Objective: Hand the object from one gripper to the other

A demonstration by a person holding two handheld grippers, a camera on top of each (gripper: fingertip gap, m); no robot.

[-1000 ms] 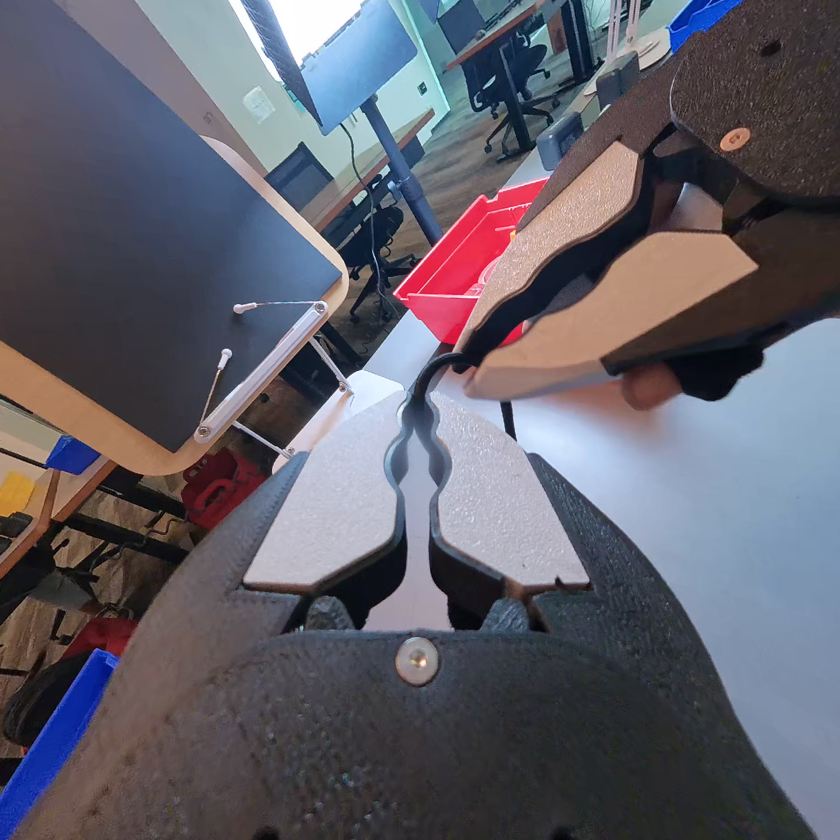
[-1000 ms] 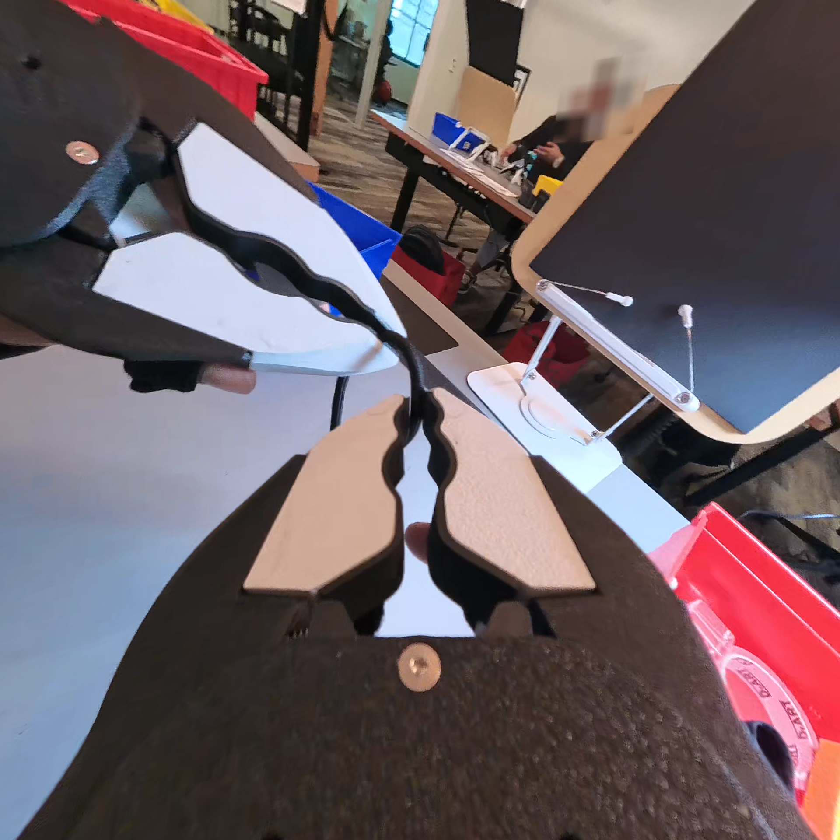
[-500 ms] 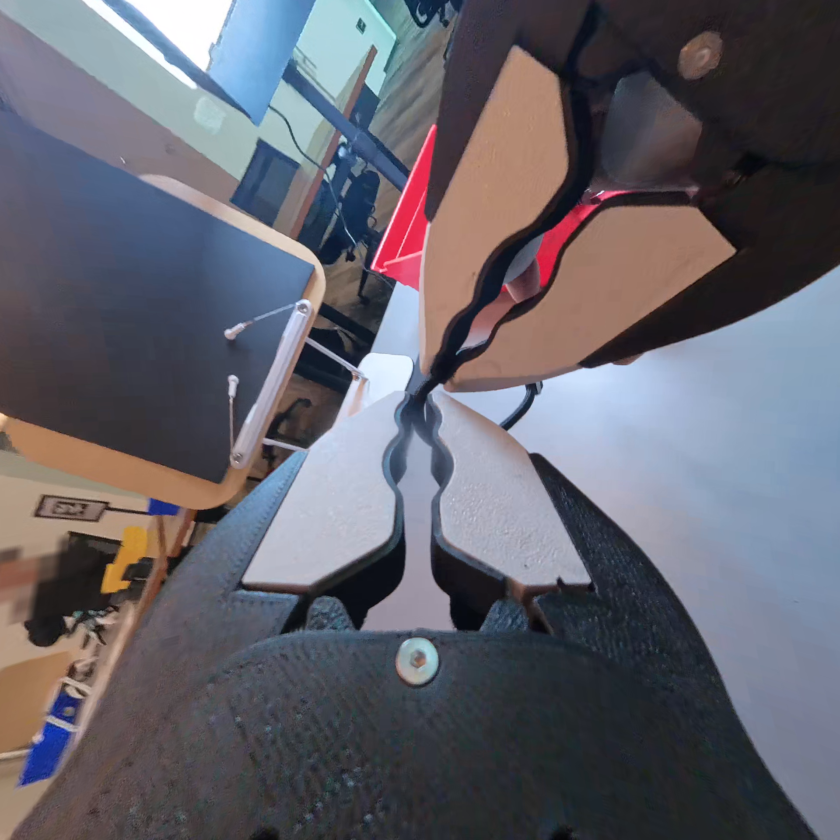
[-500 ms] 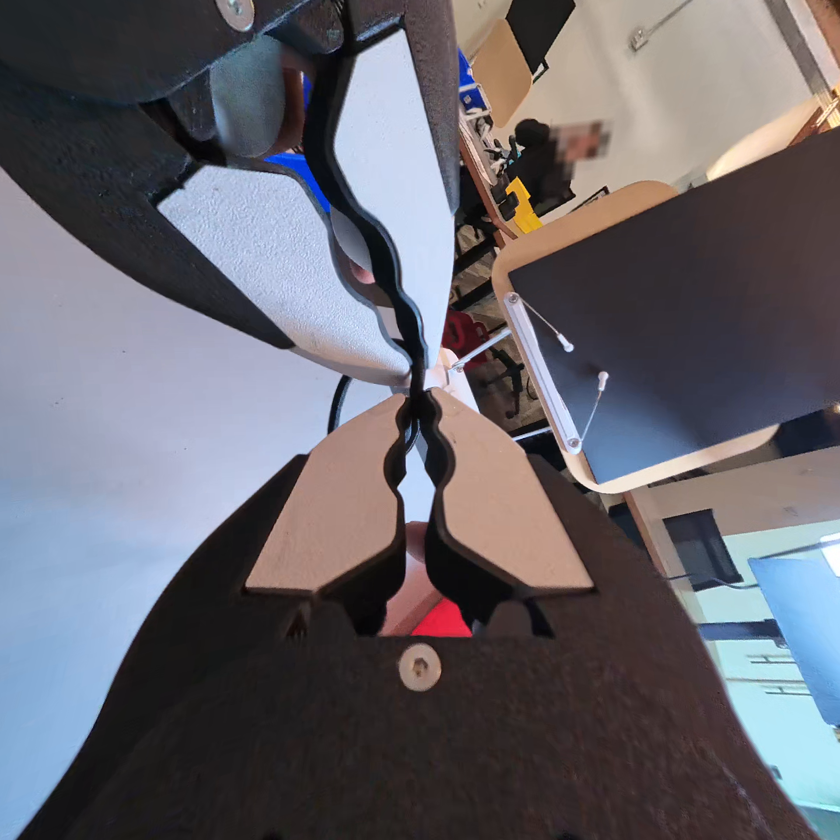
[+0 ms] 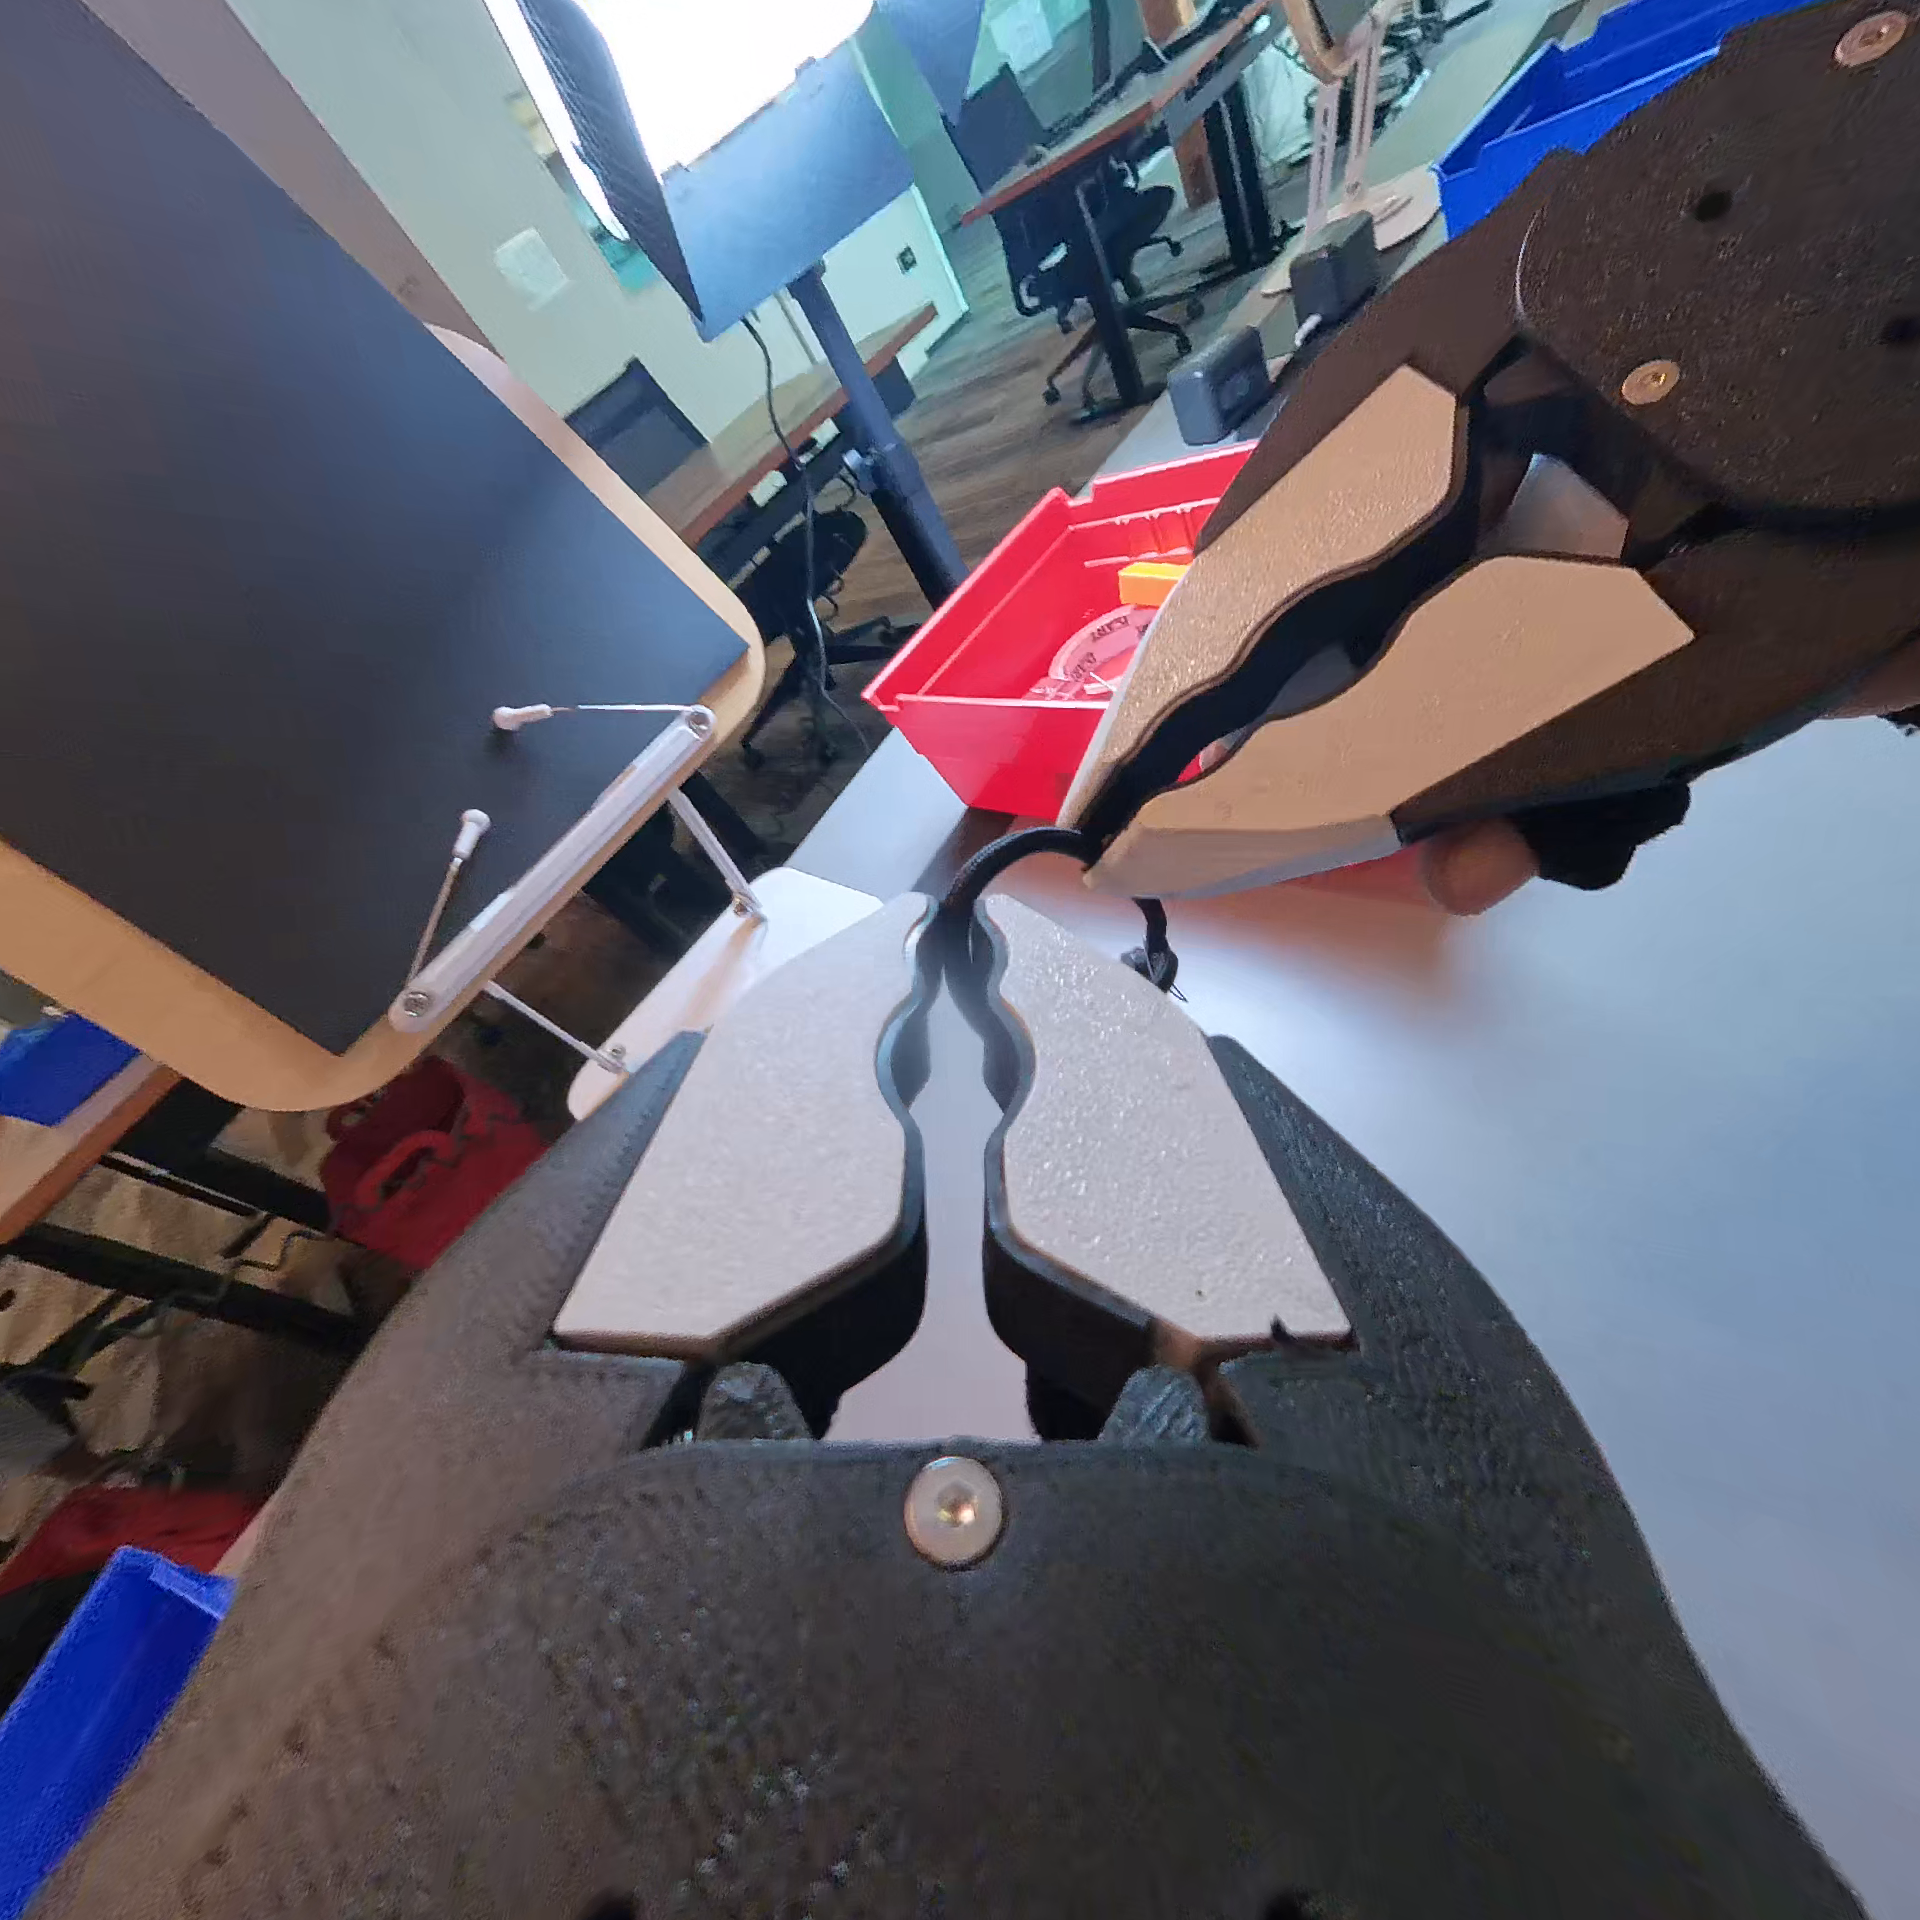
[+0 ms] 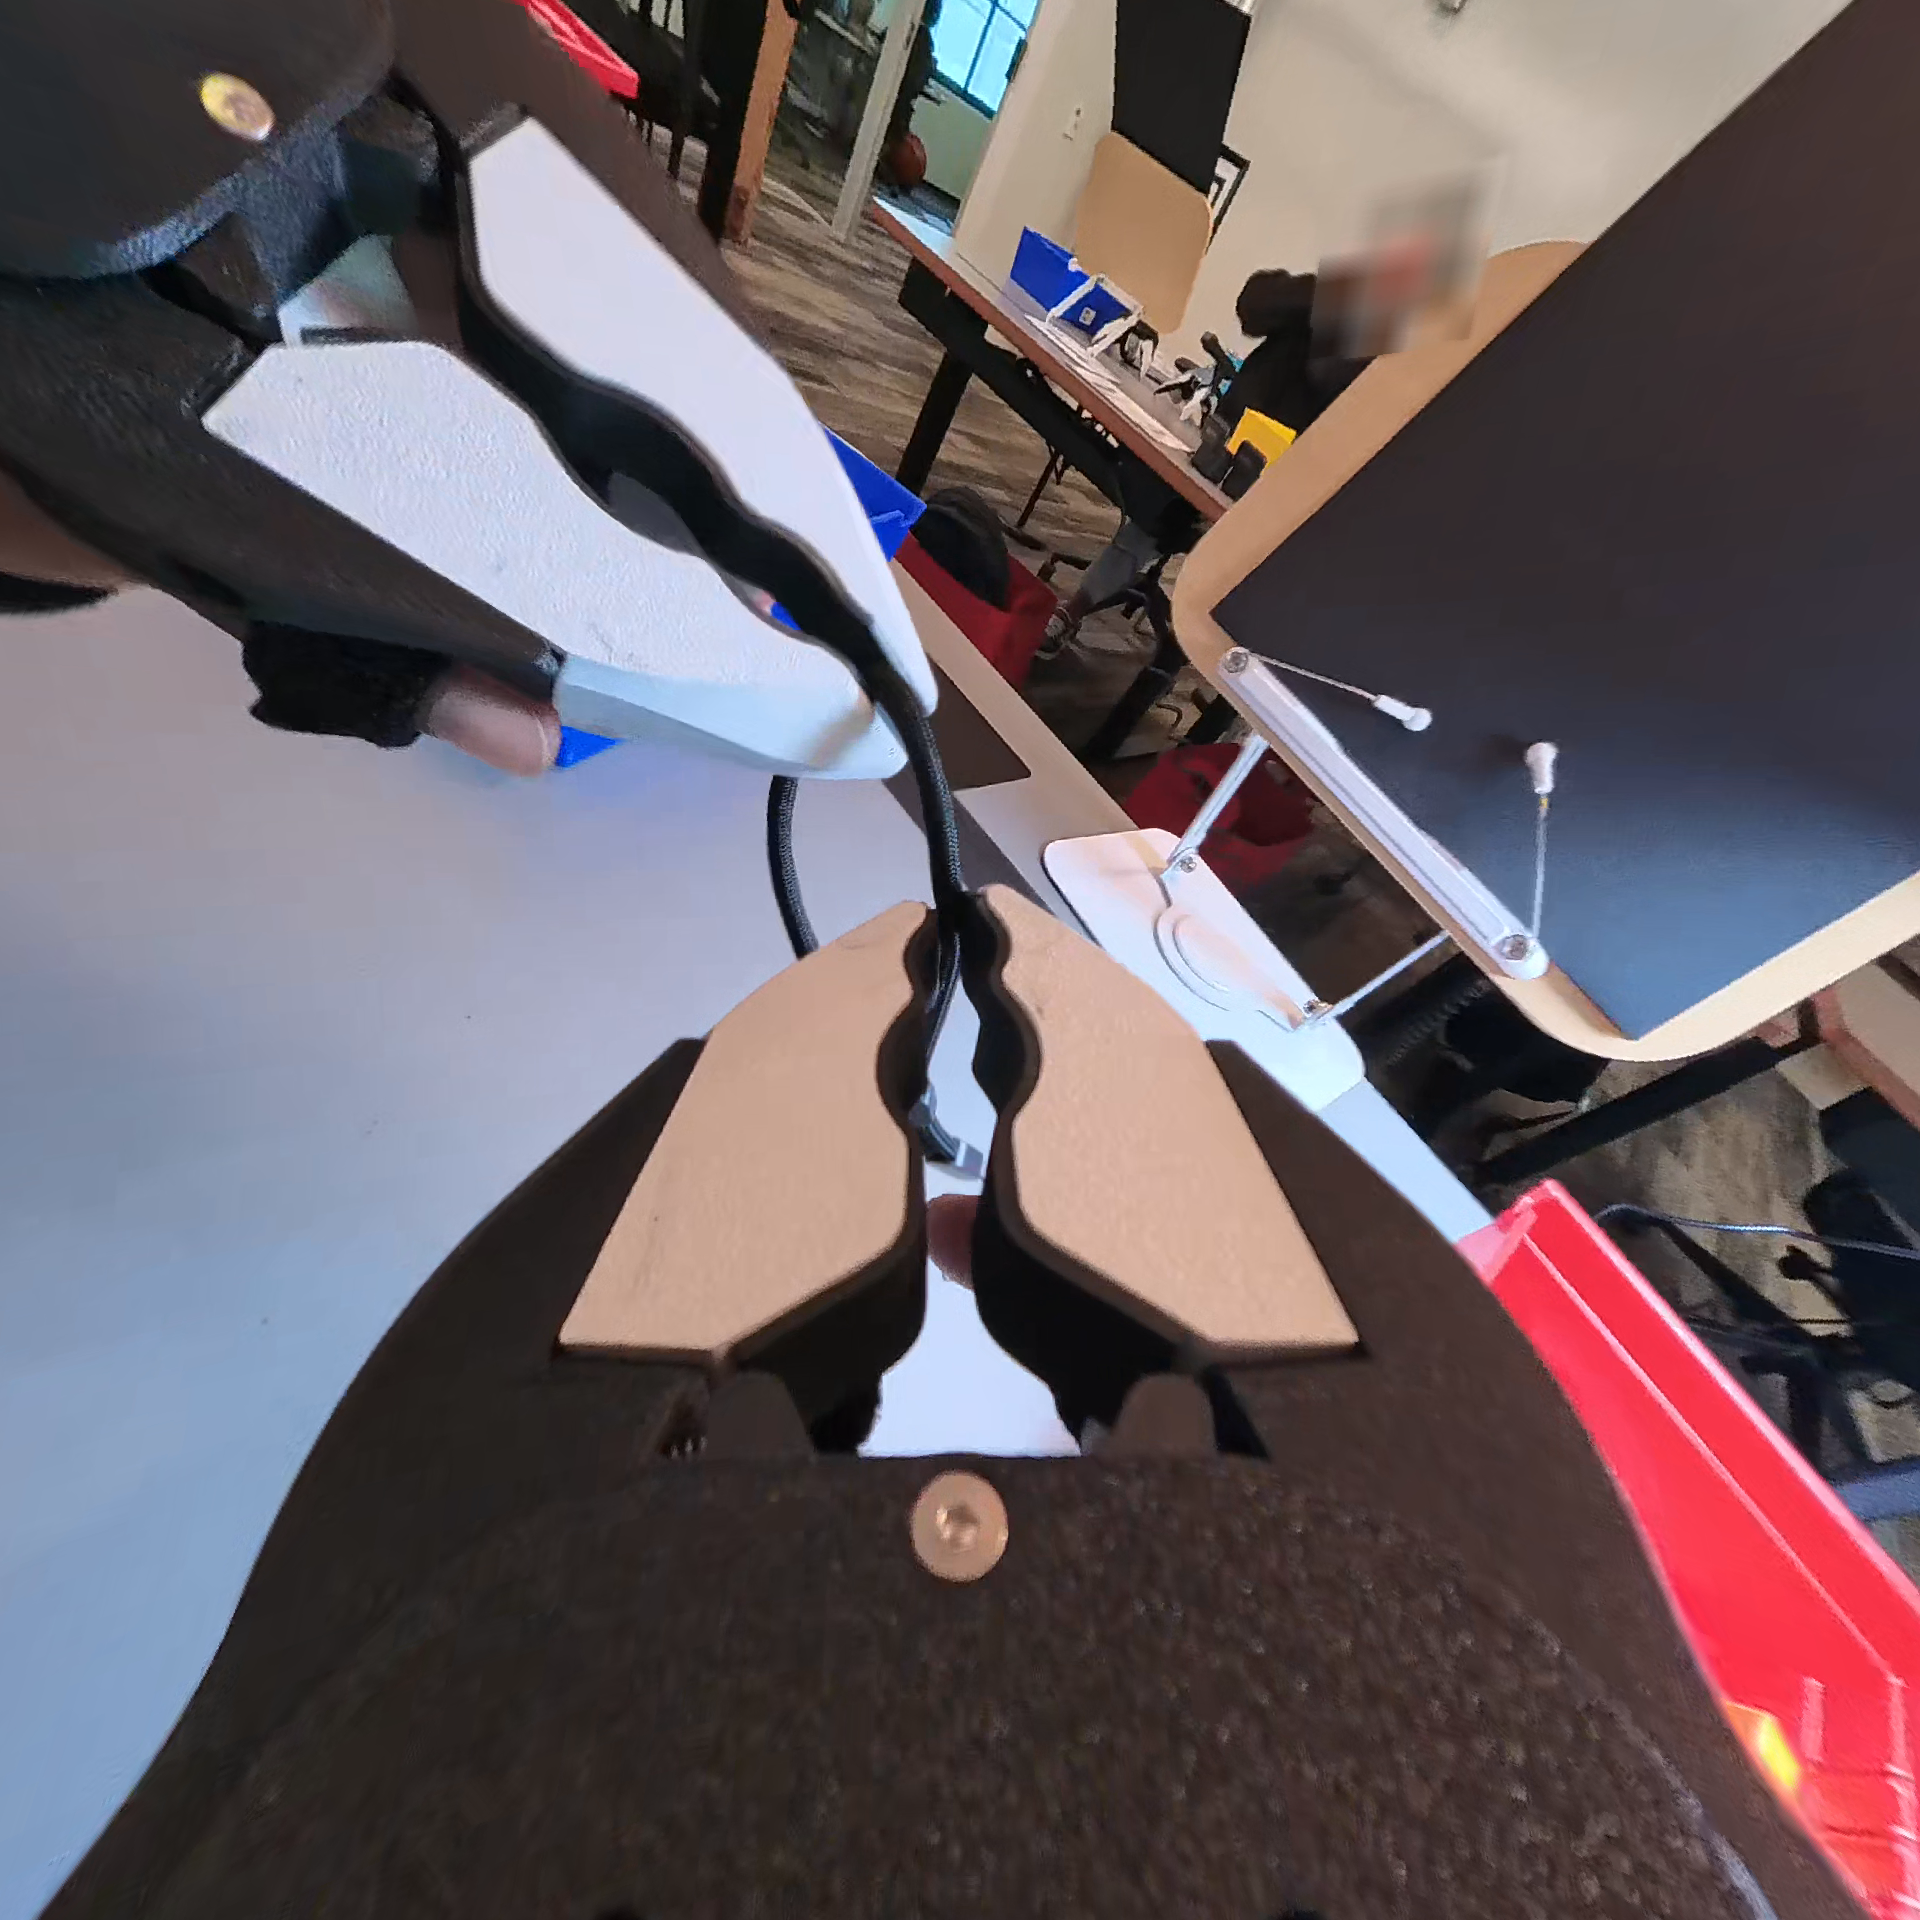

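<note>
Your left gripper (image 5: 958,914) has a grainy matt black plastic body, pale pebbled plates on its fingers (image 5: 769,1122) and a shiny metal screw (image 5: 953,1509). The right gripper (image 6: 953,914) looks the same, its plates tan. The cable (image 6: 932,790) you hold is black braided cloth. The surface (image 5: 1558,1091) is smooth, pale and faintly glossy. The red bin (image 5: 987,717) is shiny plastic. The board (image 5: 291,582) is matt black with a pale wood edge.

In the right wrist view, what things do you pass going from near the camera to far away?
Right gripper → black cable → left gripper → blue bin on a far desk.
</note>
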